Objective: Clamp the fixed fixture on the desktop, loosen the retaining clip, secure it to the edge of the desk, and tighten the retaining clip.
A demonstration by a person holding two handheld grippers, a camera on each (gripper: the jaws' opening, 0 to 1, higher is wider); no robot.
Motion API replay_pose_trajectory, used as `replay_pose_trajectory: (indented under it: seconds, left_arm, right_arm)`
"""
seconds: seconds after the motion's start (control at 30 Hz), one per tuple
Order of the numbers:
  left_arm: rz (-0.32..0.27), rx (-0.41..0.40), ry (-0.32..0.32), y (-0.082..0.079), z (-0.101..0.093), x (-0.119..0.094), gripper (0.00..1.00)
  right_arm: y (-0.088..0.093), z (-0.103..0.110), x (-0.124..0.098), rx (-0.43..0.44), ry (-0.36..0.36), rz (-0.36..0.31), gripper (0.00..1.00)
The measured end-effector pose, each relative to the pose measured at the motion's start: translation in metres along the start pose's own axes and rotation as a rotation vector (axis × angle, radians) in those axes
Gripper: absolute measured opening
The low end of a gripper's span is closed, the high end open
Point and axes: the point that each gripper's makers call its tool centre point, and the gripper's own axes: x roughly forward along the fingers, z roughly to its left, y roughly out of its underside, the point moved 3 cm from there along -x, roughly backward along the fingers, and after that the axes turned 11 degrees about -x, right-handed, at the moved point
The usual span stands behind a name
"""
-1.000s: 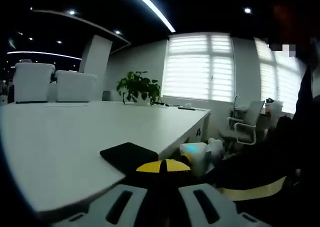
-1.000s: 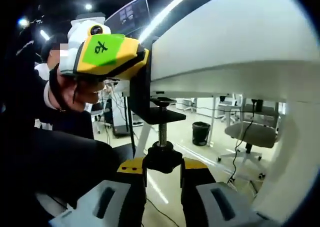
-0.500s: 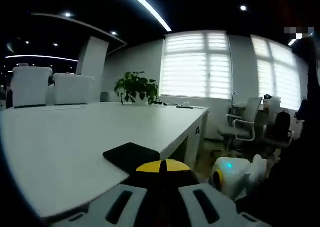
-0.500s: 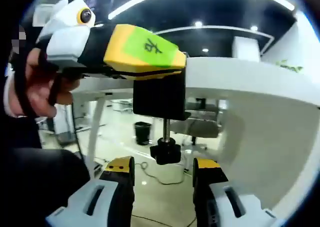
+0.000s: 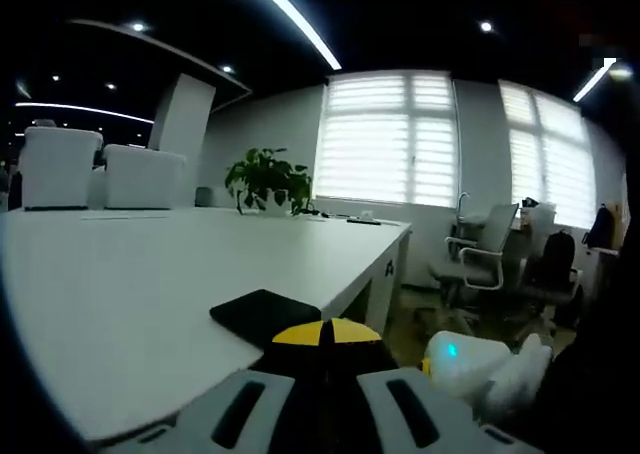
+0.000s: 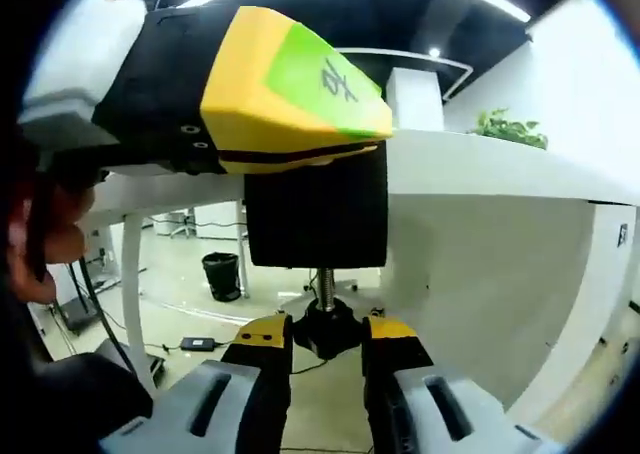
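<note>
The black fixture (image 6: 316, 214) hangs on the edge of the white desk (image 6: 480, 164), its top plate (image 5: 265, 314) lying flat on the desktop and its body dropping down over the front of the desk edge. The left gripper (image 6: 300, 94), with its yellow and green nose, holds the fixture from above the desk edge; in the left gripper view its jaws stand narrow, closed on the fixture's upper part just beside the plate. Below the desk edge a threaded screw (image 6: 324, 284) runs down from the fixture to a black knob (image 6: 326, 329), the retaining clip's handle. The right gripper (image 6: 327, 339) has its jaws narrow around that knob, touching it on both sides. Judged from this, the fixture has been picked up and placed on the desk edge, and the tightening of the clip is the step in hand. Whether the screw's pad already bears on the underside of the desk cannot be told.
</note>
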Motion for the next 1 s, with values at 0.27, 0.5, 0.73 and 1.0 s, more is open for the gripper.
replay_pose_trajectory:
  seconds: [0.27,0.5,0.73,1.0]
  left_arm:
    - [-0.003,0.001,-0.002,0.000,0.000,0.000,0.01]
    - [-0.003,-0.021,-0.005,0.001,0.000,0.000,0.01]
    - [0.005,-0.022,-0.002,0.000,0.000,0.000,0.01]
    - [0.007,-0.026,0.004,0.000,0.000,0.000,0.01]
  right_arm:
    - [0.000,-0.001,0.002,-0.052,-0.111,-0.004,0.24]
    - [0.001,-0.002,0.007,-0.074,-0.362,-0.054,0.24]
    - [-0.001,-0.002,0.007,-0.136,-0.630,-0.108,0.24]
    - [-0.001,-0.003,0.010,-0.156,-0.888,-0.143,0.24]
